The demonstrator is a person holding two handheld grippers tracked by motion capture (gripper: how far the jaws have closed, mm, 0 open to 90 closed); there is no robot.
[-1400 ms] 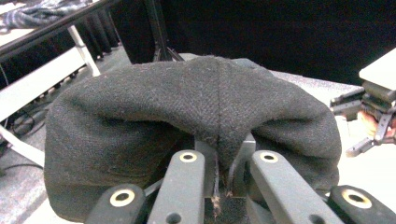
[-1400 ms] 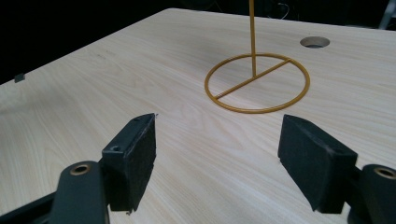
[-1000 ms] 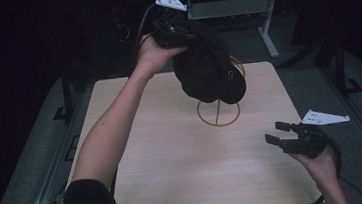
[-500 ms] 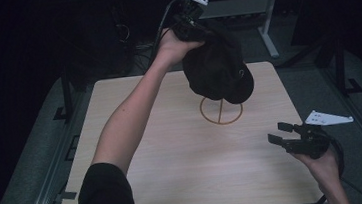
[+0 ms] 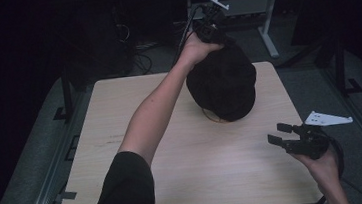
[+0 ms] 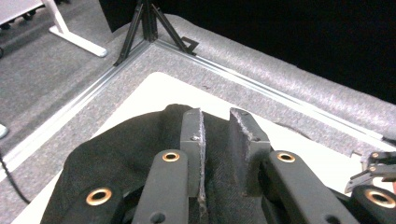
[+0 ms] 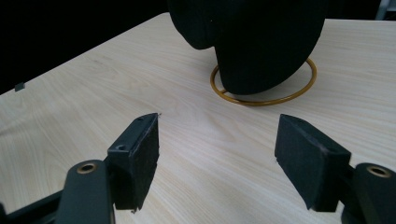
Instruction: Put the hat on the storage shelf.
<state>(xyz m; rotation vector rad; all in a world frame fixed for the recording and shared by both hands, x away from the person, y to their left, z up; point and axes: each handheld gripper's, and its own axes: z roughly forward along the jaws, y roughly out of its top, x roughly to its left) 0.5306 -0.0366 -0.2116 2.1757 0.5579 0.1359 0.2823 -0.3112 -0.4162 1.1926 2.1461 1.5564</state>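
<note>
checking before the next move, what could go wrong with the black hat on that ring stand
The left gripper has just been opening, its jaws now slightly apart with a fold of the black fabric hat between them, so cloth may snag on withdrawal. The hat sits off-centre over the gold metal ring stand and could slide off or tip it.

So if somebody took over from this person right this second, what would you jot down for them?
Left tool: its jaws have just been opening, black cap fabric between them in a narrow gap; grip loosening.
Right tool: open, empty, hovering over the table's near right corner.
Cap: hangs low over the gold ring, hiding part of it; whether it rests on anything can't be told.
Done: cap brought over the ring.
Left: probably let go fully, then pull the left tool away.
</note>
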